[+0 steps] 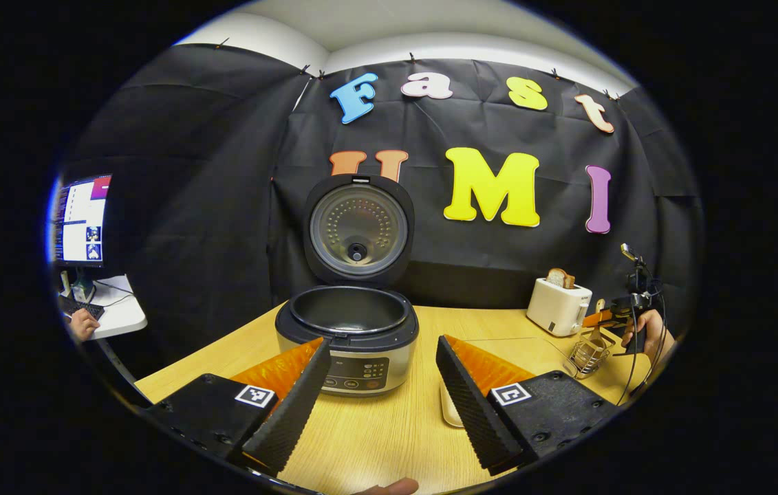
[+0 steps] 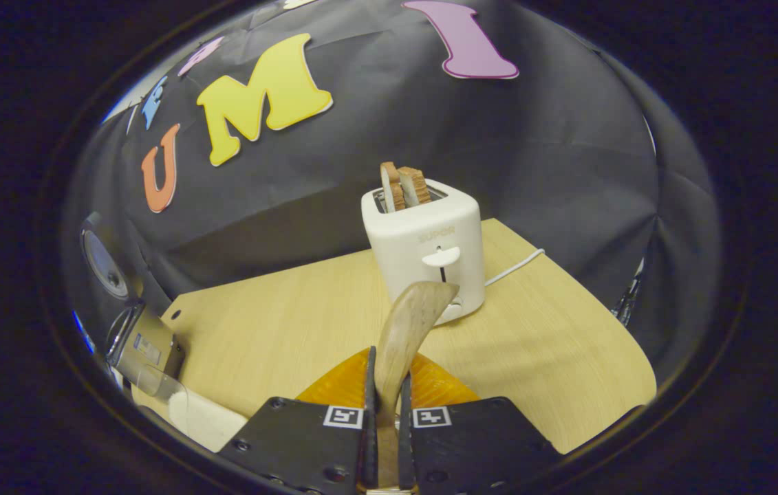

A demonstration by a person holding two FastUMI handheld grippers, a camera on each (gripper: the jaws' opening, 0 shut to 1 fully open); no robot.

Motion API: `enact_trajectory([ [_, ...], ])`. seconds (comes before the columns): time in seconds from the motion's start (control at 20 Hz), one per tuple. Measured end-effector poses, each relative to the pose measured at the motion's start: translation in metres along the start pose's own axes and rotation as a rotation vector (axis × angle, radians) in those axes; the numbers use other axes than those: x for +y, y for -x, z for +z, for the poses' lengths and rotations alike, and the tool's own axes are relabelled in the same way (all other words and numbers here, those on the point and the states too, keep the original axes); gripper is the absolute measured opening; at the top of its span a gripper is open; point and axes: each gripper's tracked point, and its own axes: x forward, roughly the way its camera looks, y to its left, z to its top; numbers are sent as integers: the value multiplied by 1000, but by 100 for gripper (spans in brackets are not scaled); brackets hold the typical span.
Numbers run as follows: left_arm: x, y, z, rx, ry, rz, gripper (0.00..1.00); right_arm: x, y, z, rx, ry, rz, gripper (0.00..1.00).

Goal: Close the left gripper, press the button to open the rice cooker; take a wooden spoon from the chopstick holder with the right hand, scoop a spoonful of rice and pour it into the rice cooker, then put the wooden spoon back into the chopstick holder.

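A: So, what sits nearest?

B: In the right gripper view, the right gripper is clamped on the handle of a pale wooden spoon, bowl pointing forward, empty. In the left gripper view, the left gripper has its fingers spread apart, holding nothing, above the light wood worktop.

A: And beyond?

B: The round silver and black rice cooker stands just ahead of the left gripper, lid up, pot empty. Farther right stand a wire chopstick holder and a white toaster with bread slices in it.

A: What might go wrong?

B: I'd judge the thin handle could twist between the fingers once loaded, spilling rice on the worktop.

A: Any writing?

B: Faint raised lettering on the toaster; the cooker's panel text is too small to read.
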Motion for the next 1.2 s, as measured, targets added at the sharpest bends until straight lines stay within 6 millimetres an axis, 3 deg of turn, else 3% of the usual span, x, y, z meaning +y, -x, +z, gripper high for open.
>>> enact_trajectory([
  [0.1,3,1,2,-6,2,5,98,0,14,2,-20,7,10,11],
  [0.15,3,2,3,-8,2,4,98,2,19,3,-21,13,14,6],
  [0.45,-3,8,9,-20,-2,-17,98,14,58,10,-53,120,1,6],
  [0.75,1,17,18,-40,5,-27,98,39,100,45,-158,206,-38,6],
  [1.05,1,22,20,-35,13,-52,98,108,136,62,-229,289,6,6],
  [1.15,4,23,21,-36,2,-49,98,140,144,61,-245,326,33,5],
  [1.2,2,24,20,-34,-3,-56,98,172,148,55,-253,363,69,5],
])
